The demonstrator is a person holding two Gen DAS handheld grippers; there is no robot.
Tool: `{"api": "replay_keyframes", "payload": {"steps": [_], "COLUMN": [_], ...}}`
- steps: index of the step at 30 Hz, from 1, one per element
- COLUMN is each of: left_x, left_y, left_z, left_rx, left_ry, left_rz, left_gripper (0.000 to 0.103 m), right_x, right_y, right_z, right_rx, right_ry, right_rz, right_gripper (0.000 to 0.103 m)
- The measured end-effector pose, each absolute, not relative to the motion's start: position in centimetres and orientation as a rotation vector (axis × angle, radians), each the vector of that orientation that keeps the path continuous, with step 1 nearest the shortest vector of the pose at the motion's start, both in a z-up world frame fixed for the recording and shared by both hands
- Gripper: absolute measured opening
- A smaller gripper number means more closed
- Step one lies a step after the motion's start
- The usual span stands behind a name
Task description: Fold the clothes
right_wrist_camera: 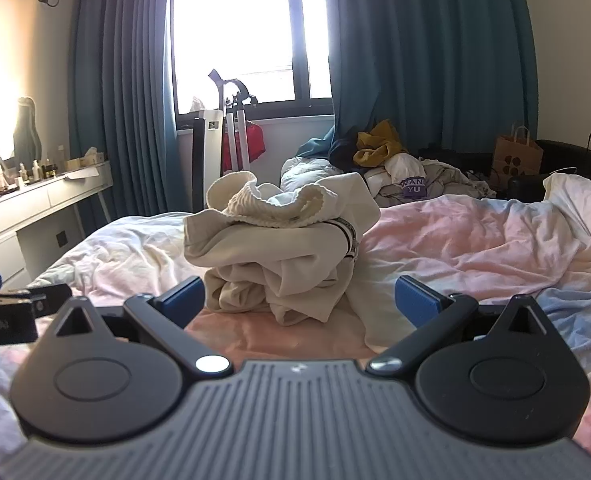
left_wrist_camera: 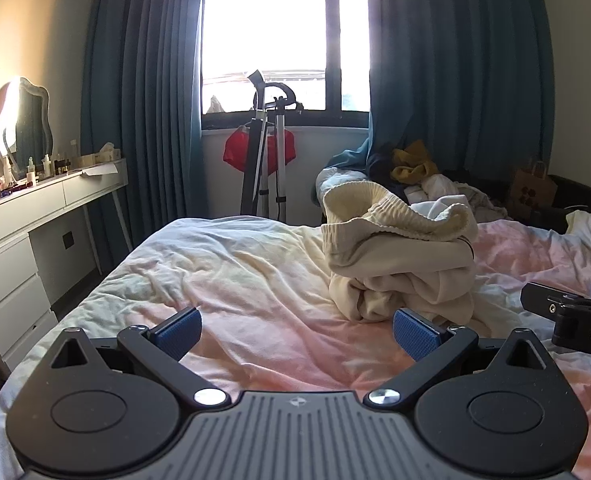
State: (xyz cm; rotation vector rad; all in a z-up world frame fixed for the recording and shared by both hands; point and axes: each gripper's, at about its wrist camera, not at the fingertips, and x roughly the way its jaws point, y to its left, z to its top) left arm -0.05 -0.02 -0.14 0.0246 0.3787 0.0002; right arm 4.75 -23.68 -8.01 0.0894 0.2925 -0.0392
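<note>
A cream garment (left_wrist_camera: 399, 264) with a ribbed hem lies bunched in a heap on the pink and white bed cover (left_wrist_camera: 255, 280); it also shows in the right wrist view (right_wrist_camera: 279, 248). My left gripper (left_wrist_camera: 295, 334) is open and empty, low over the cover, with the heap ahead and to its right. My right gripper (right_wrist_camera: 299, 300) is open and empty, right in front of the heap. The right gripper shows at the right edge of the left wrist view (left_wrist_camera: 571, 316). The left gripper shows at the left edge of the right wrist view (right_wrist_camera: 11, 308).
A pile of other clothes (right_wrist_camera: 395, 168) lies at the far side of the bed. A white dresser (left_wrist_camera: 35, 216) with bottles and a mirror stands on the left. A stand (left_wrist_camera: 267, 160) with a red cloth is below the window. A paper bag (right_wrist_camera: 517, 156) sits far right.
</note>
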Motion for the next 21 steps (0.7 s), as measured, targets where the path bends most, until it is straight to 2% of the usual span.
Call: {"api": "replay_keyframes", "payload": {"steps": [9, 21], "left_x": [0.5, 0.3], "left_y": [0.0, 0.1], "left_z": [-1.4, -0.4], "left_rx": [0.027, 0.022], "left_ry": [0.385, 0.388], "left_rz": [-0.01, -0.021], "left_gripper": [0.103, 0.103], "right_x": [4.7, 4.8], "right_y": [-23.6, -23.7], "right_z": [-8.1, -8.1], "right_rx": [0.095, 0.095], "right_ry": [0.29, 0.292], "right_rz": [-0.046, -0.04], "right_gripper": [0.103, 0.103]}}
